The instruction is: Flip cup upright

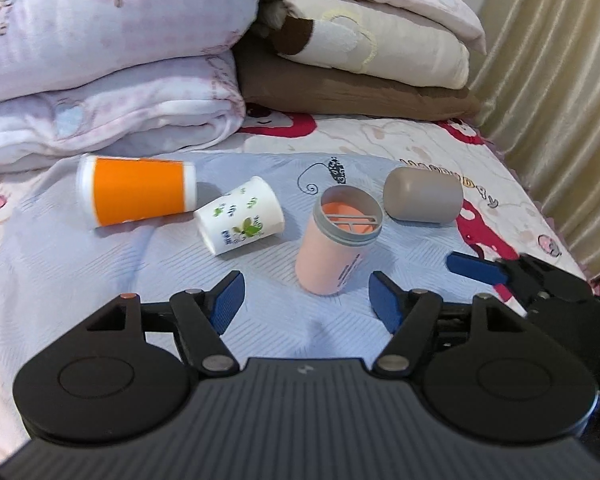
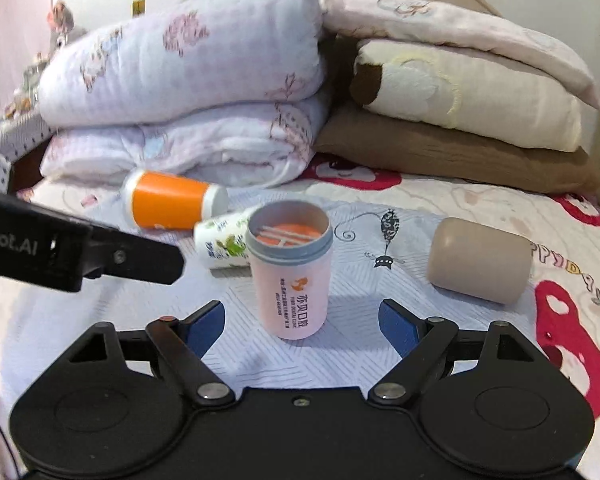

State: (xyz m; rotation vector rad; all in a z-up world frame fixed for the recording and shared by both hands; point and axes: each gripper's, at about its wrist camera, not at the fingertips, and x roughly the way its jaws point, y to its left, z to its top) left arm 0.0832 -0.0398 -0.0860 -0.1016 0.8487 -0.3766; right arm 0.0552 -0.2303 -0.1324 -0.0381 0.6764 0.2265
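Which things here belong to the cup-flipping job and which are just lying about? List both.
Job:
- pink cup, upright
- orange cup, on its side
- white leaf-print cup, on its side
- grey cup, on its side
- left gripper, open
- right gripper, open

Lying about:
- folded quilts
- stacked pillows
- curtain

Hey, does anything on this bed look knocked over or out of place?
Yes. Three cups lie on their sides on the bedspread: the orange cup, the white leaf-print cup just in front of it, and the grey cup to the right. Only the pink cup stands upright, mouth open.
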